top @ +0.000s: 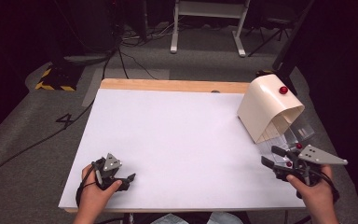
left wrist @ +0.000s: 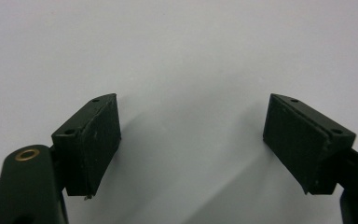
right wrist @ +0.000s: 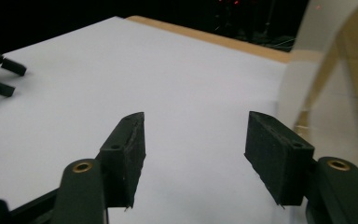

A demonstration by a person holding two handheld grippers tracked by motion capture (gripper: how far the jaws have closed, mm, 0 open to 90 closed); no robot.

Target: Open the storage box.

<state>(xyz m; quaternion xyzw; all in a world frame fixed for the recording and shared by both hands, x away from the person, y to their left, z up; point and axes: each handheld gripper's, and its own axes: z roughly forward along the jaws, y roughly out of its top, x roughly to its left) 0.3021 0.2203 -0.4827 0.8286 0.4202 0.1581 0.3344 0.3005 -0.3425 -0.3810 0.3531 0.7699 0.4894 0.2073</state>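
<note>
A person sits at a white table [top: 182, 140] with a pale wooden strip along its far edge, holding a black two-jaw gripper in each hand. In the high view the left gripper [top: 129, 179] rests low near the front left corner of the table, gripped by the left hand [top: 97, 191], with a grey three-cornered plate on top and its jaws pointing toward the table's middle. In the left gripper view its jaws are spread wide apart over bare white table, with nothing between them. The right gripper [top: 271, 156] is held near the front right edge by the right hand [top: 314, 191], its jaws pointing left and slightly away from the person. In the right gripper view those jaws stand apart with only white table between them, pinching nothing. Just beyond the right gripper, at the right edge of the table, stands a cream bread box [top: 268, 109] with a rounded hood and a small red knob [top: 283, 90] on top. Its clear front door [top: 294, 133] hangs open toward the person, close to the right gripper's jaws but not touching them as far as the high view shows. The same clear panel [right wrist: 328, 84] appears blurred at the right edge of the right gripper view, and the left gripper's jaw tips [right wrist: 2, 77] show far off at that view's left. Grey carpet [top: 23, 140] and loose cables surround the table.
</note>
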